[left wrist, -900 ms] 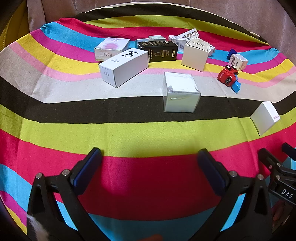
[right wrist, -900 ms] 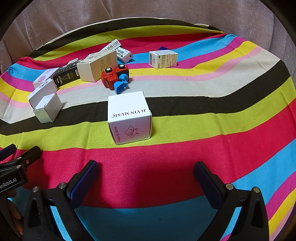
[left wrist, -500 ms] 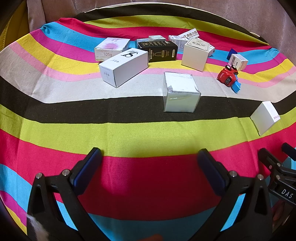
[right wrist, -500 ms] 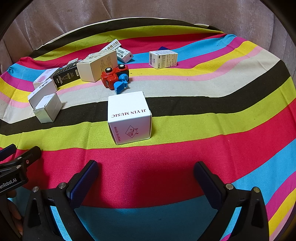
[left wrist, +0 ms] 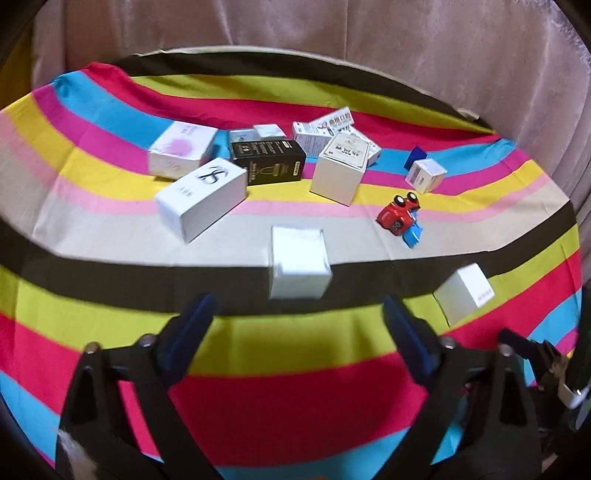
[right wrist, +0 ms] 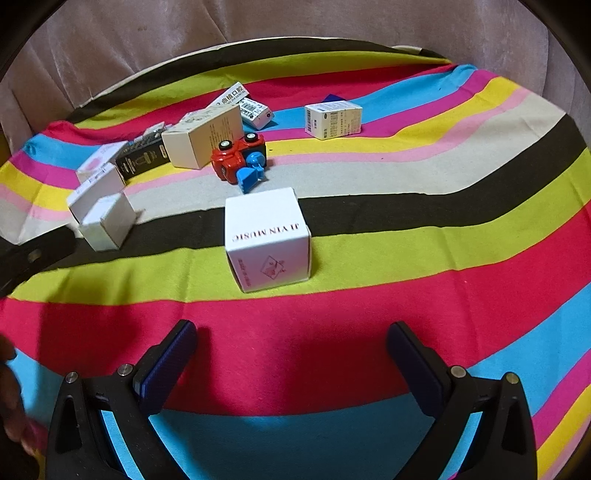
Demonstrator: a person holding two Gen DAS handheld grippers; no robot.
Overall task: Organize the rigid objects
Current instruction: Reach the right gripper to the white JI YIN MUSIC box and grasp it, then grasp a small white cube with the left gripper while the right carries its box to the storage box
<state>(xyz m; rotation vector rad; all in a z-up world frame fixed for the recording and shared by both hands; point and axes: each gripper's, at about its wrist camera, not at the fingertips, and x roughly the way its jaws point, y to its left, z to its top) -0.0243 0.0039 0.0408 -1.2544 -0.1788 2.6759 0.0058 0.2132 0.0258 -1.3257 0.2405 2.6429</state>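
Note:
Several small boxes and a red toy car (left wrist: 399, 218) lie on a striped cloth (left wrist: 295, 380). In the left wrist view my left gripper (left wrist: 297, 317) is open and empty, just short of a plain white cube box (left wrist: 299, 262). A long white box (left wrist: 201, 197), a black box (left wrist: 267, 166) and a cream box (left wrist: 341, 168) lie beyond. In the right wrist view my right gripper (right wrist: 291, 350) is open and empty, a little short of the white "JI YIN MUSIC" box (right wrist: 267, 238). The red toy car (right wrist: 240, 158) lies tipped behind it.
A small printed box (right wrist: 332, 118) sits apart at the back right. A pink-beige upholstered back (right wrist: 295, 26) rises behind the cloth. The left gripper's black arm (right wrist: 33, 254) shows at the left edge of the right wrist view, near the plain white cube box (right wrist: 107, 225).
Both grippers have lifted and moved forward toward the boxes. The left has come close to the plain white cube box. Both stay open.

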